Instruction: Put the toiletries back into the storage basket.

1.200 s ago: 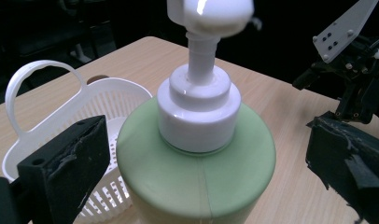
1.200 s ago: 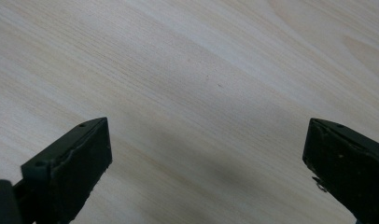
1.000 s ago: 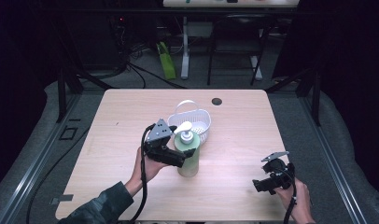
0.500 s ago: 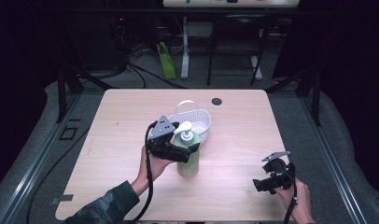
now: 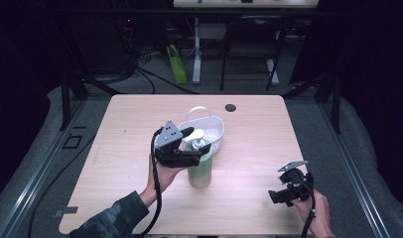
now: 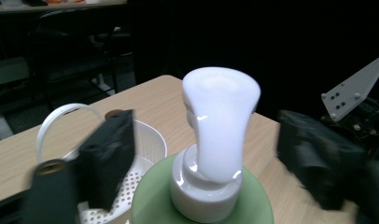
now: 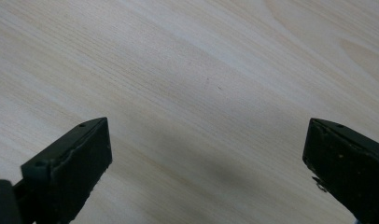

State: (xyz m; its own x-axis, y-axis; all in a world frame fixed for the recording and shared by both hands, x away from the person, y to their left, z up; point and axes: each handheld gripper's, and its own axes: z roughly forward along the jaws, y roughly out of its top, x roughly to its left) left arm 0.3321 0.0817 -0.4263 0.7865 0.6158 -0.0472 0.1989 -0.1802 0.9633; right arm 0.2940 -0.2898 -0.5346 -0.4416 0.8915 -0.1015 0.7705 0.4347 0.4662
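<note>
On pale wooden tabletop (image 5: 140, 124): left tongs (image 5: 193, 159) just closing around white pump head of green plastic bottle (image 5: 200, 171), pads not yet touching. Right tongs (image 5: 284, 196) open, idle. Next, probably: clamp, then lift toward white perforated basket (image 5: 212, 130).

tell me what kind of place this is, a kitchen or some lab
Most likely a lab or recording workspace, not a kitchen: a bare light wooden table stands on a grey floor among black metal frame posts, with loose black cables and desk legs behind it in a dark room.

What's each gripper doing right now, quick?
Left gripper: fingers just closing around the green pump bottle, not yet pressing.
Right gripper: open, empty.
</note>
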